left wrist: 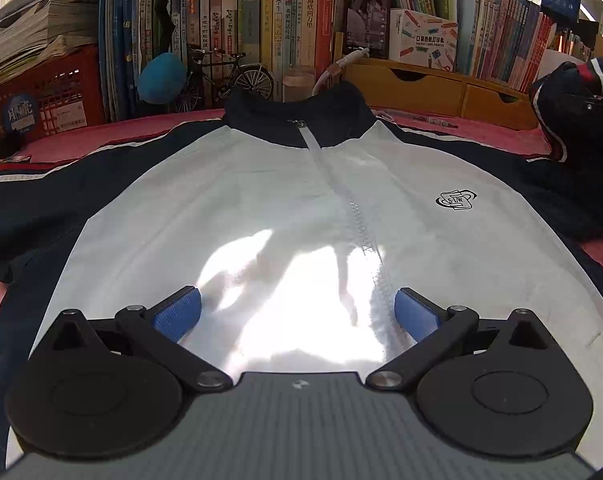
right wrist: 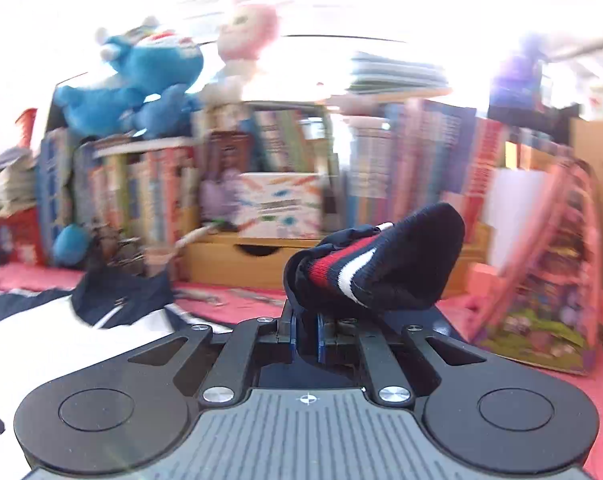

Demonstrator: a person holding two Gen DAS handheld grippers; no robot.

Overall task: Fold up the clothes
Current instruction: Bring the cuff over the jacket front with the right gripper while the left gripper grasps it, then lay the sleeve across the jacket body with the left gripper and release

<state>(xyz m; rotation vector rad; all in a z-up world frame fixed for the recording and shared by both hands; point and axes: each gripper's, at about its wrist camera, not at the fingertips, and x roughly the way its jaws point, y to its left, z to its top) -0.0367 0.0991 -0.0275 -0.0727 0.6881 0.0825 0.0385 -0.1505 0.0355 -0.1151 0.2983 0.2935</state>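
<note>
1. A white and navy jacket [left wrist: 261, 184] is spread flat, front side up, on the pink cloth [left wrist: 481, 128], with the zip closed and the collar toward the bookshelf [left wrist: 285, 20].
2. The left gripper [left wrist: 297, 312] is held over the white chest part; its blue pads [left wrist: 177, 314] are kept wide apart and nothing is grasped between them.
3. The right gripper [right wrist: 306, 336] is clenched on the striped sleeve cuff [right wrist: 377, 264], which is lifted above the cloth.
4. The background in the right wrist view is blurred.
</note>
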